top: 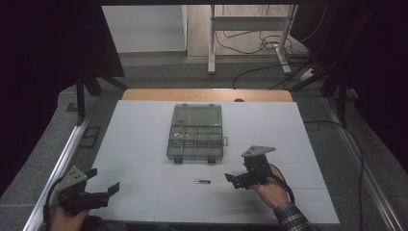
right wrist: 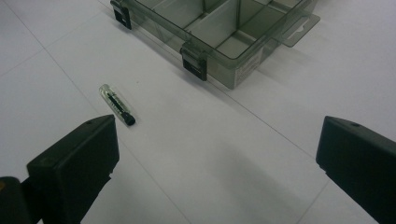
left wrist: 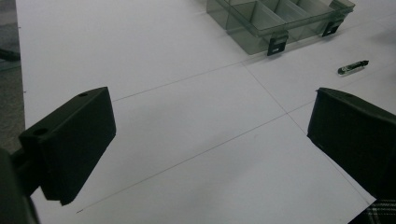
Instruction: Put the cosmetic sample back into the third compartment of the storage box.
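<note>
A white table top [top: 144, 144] spreads out in front of a seated person, with faint thin lines dividing it into panels. Near its middle sits a smoky, see-through plastic organiser box [top: 196, 139], its lid [top: 197, 115] swung open and lying flat on the far side. The tray is split into small compartments, and two dark latches hang on its near edge.

The left gripper [top: 103, 191] is held low at the near left corner of the table, well apart from the box. Its black jaws stand wide apart with only bare table between them.

The right gripper [top: 232, 179] is held in a hand [top: 270, 189] with a plaid sleeve [top: 293, 217], on the near right side of the table. Its jaws are also spread wide and hold nothing.

The smallest thing is a slim clear tube with a dark cap [top: 202, 181]. It lies flat on the table on the near side of the box, apart from it, just left of the right gripper. In the right gripper view the tube [right wrist: 116, 104] lies just beyond the left-hand jaw, not touching it.
</note>
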